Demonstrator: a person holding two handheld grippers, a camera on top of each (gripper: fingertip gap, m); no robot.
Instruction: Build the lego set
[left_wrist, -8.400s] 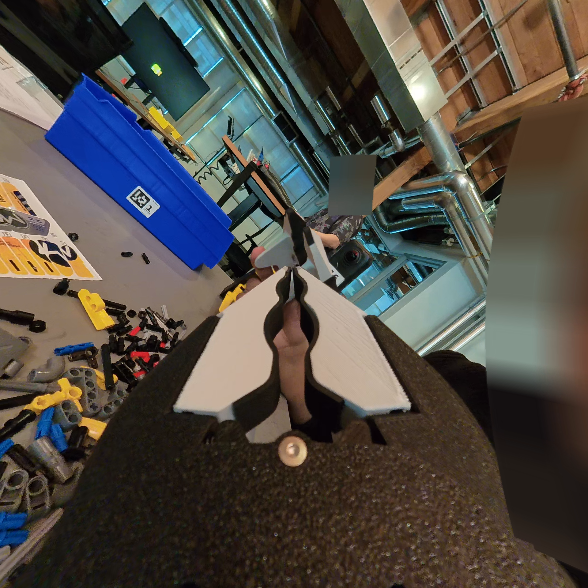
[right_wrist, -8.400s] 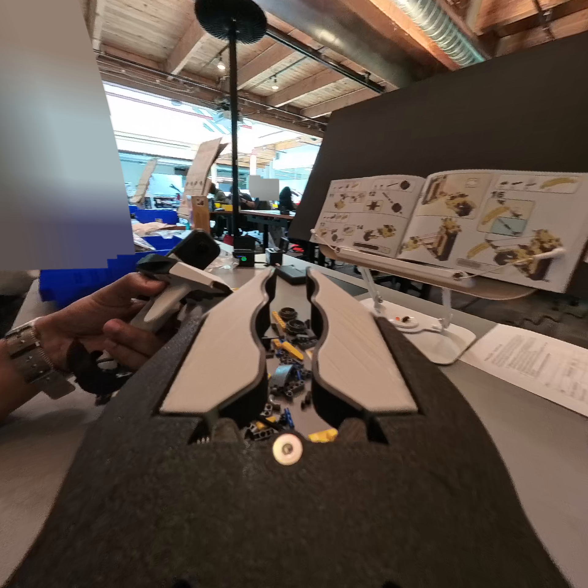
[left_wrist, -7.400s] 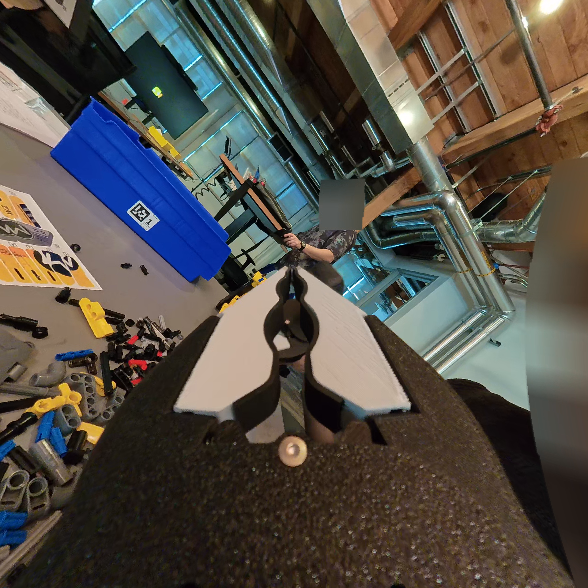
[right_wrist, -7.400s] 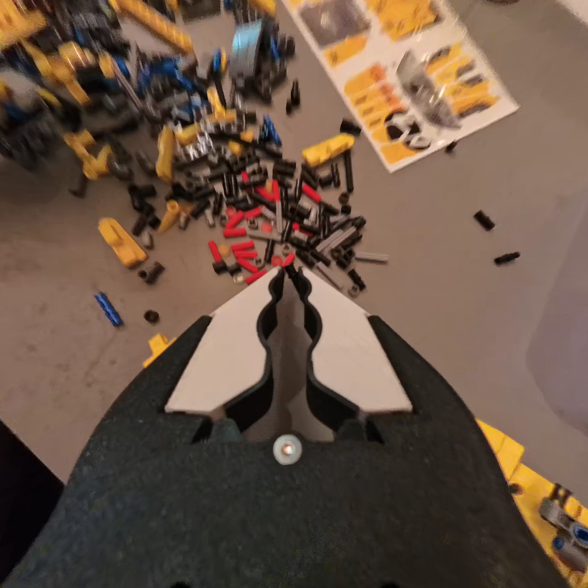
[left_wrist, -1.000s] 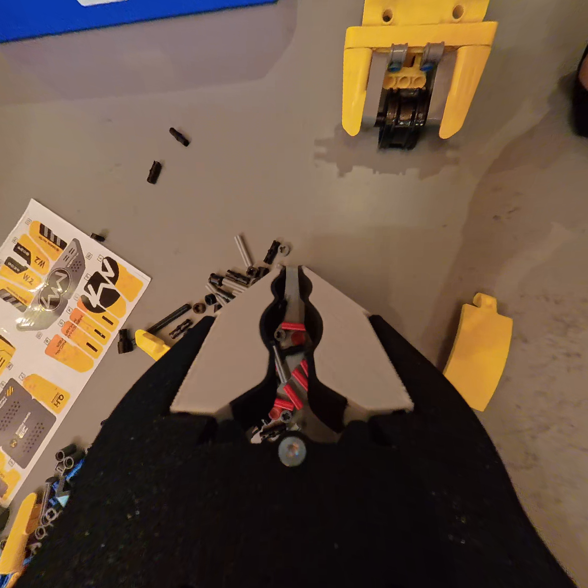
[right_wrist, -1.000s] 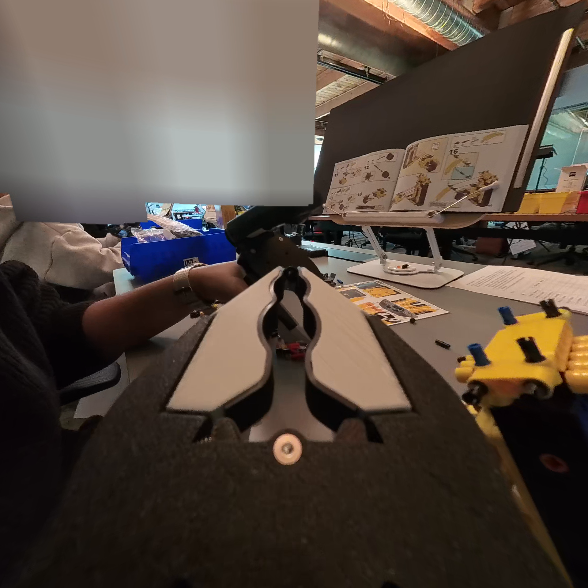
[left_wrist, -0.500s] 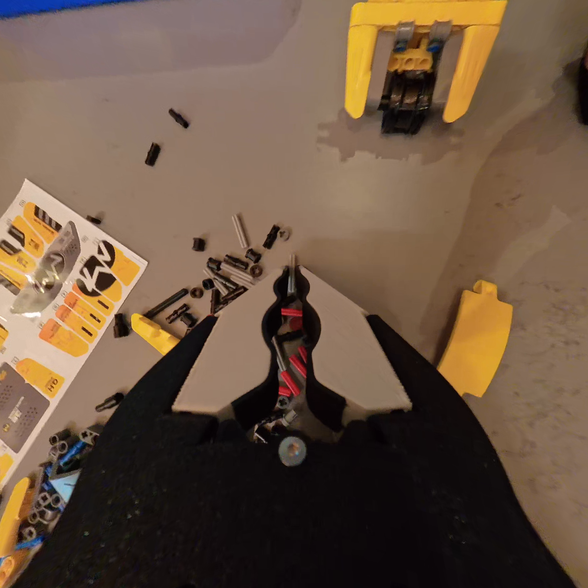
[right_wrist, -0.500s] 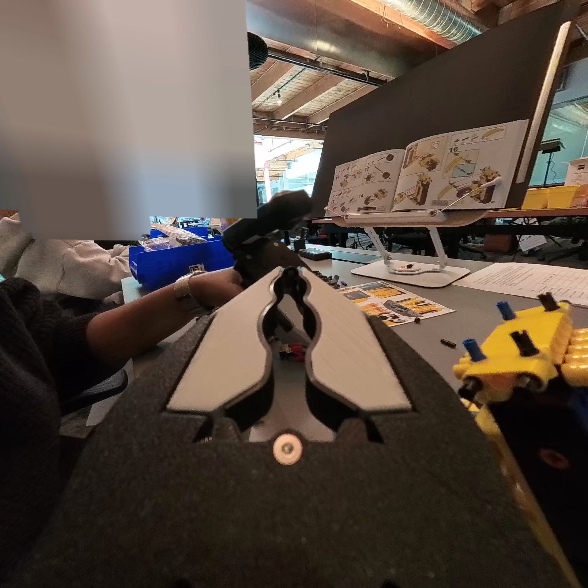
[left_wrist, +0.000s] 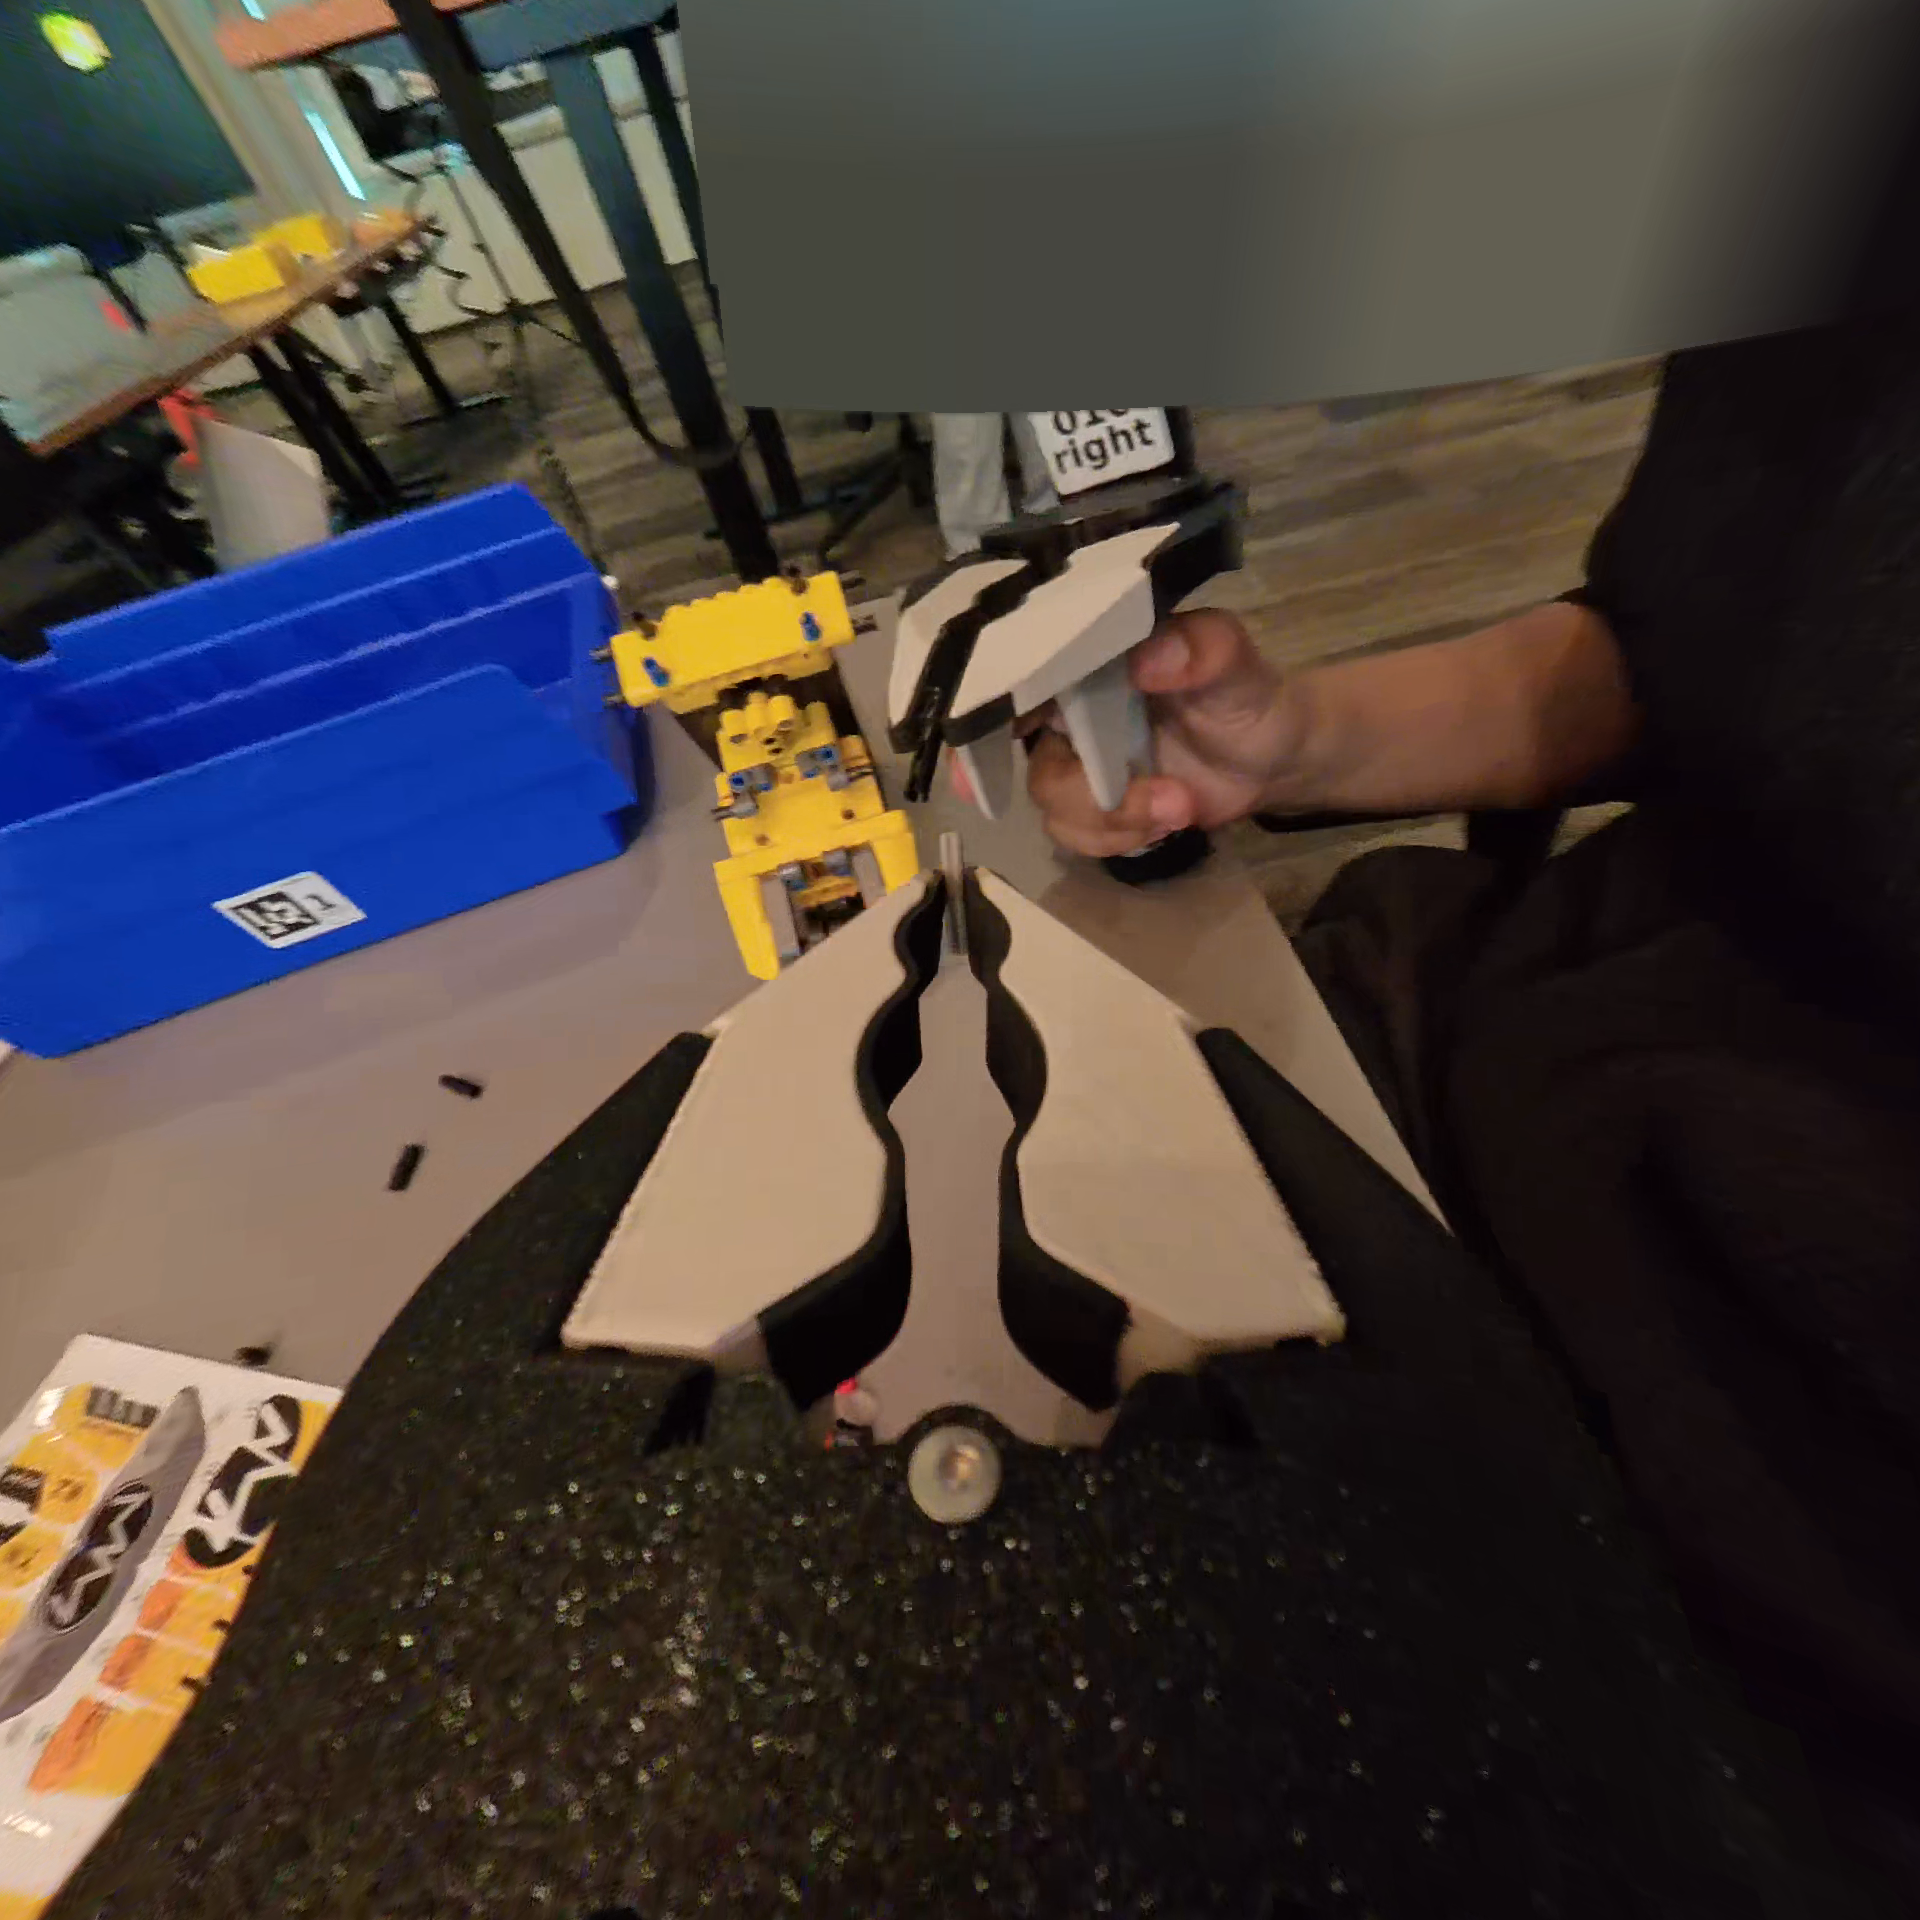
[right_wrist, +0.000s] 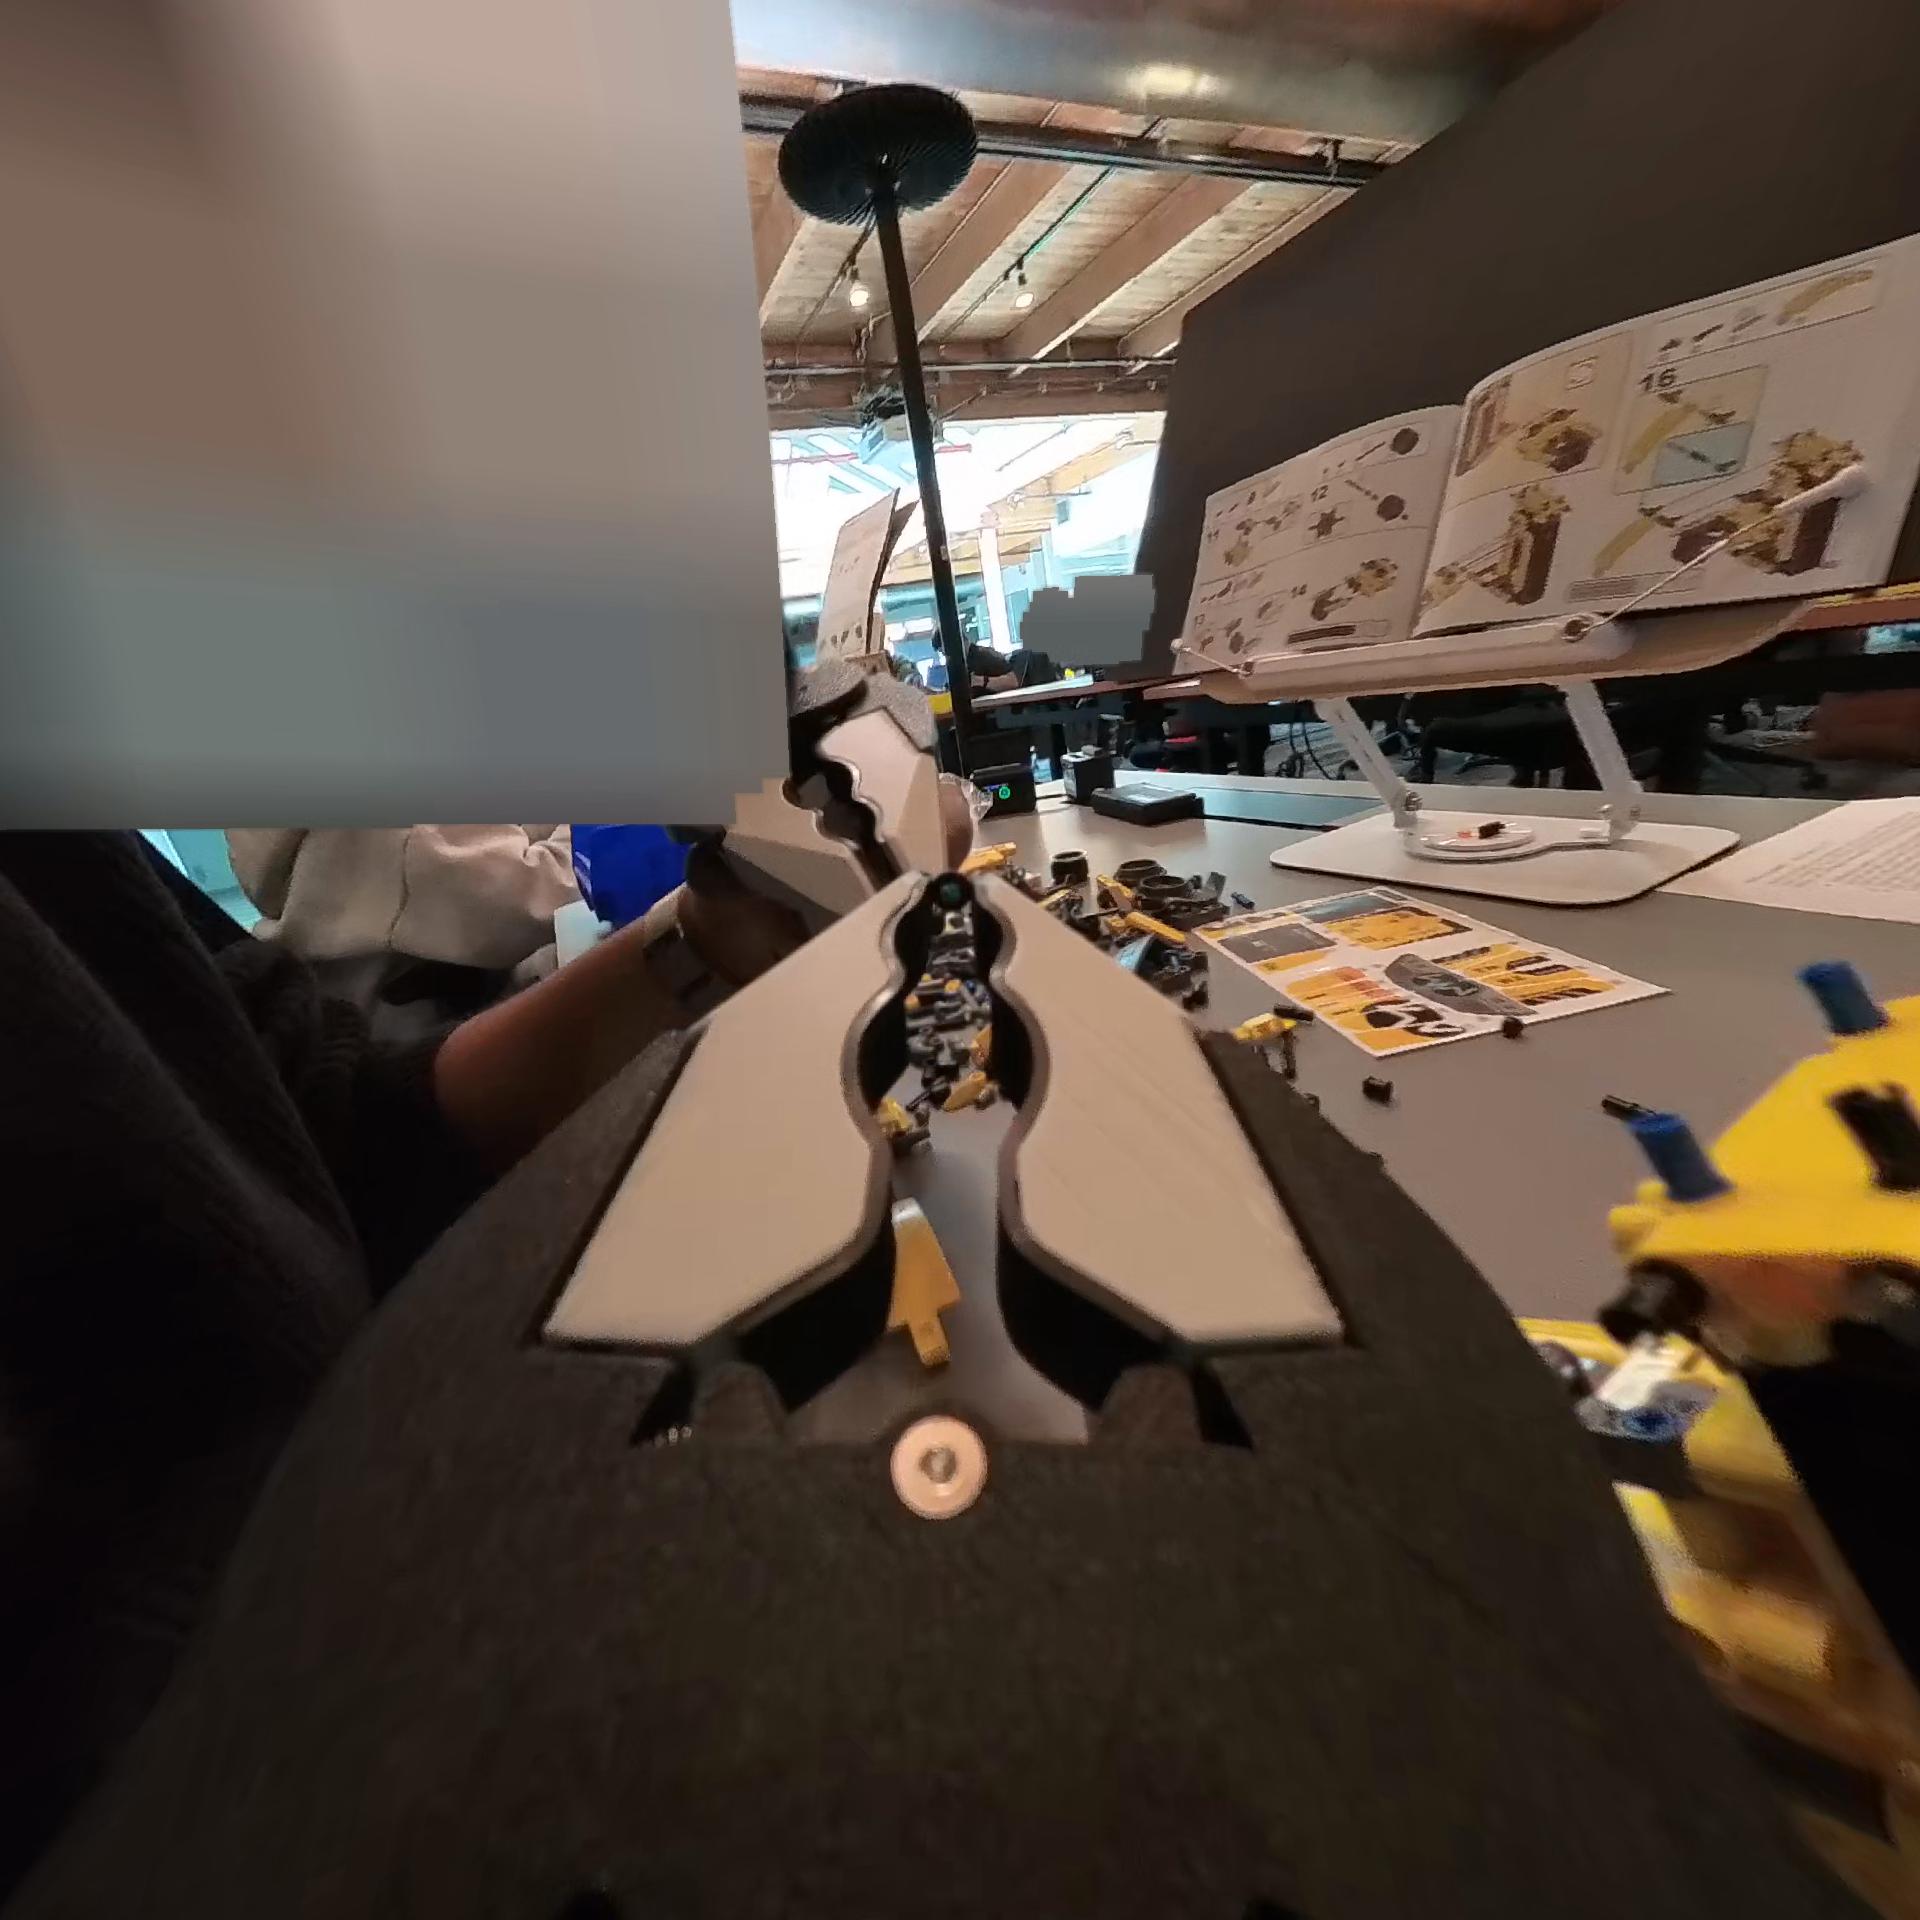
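- We see our left gripper (left_wrist: 952, 883) at centre frame in the left wrist view, its jaws pinched on a thin grey rod (left_wrist: 949, 871) that pokes up past the tips.
- Just beyond the rod stands a yellow brick model (left_wrist: 790, 769) on the grey table (left_wrist: 312, 1060), with the blue bin (left_wrist: 301, 748) at left.
- To the upper right, a hand (left_wrist: 1174, 738) holds our right gripper (left_wrist: 925, 743) near the model.
- In the right wrist view, our right gripper (right_wrist: 948, 885) has its tips nearly together and nothing held.
- Beyond them lie loose pieces (right_wrist: 1122, 904), a sticker sheet (right_wrist: 1423, 982) and an open booklet (right_wrist: 1538, 499) on a stand.
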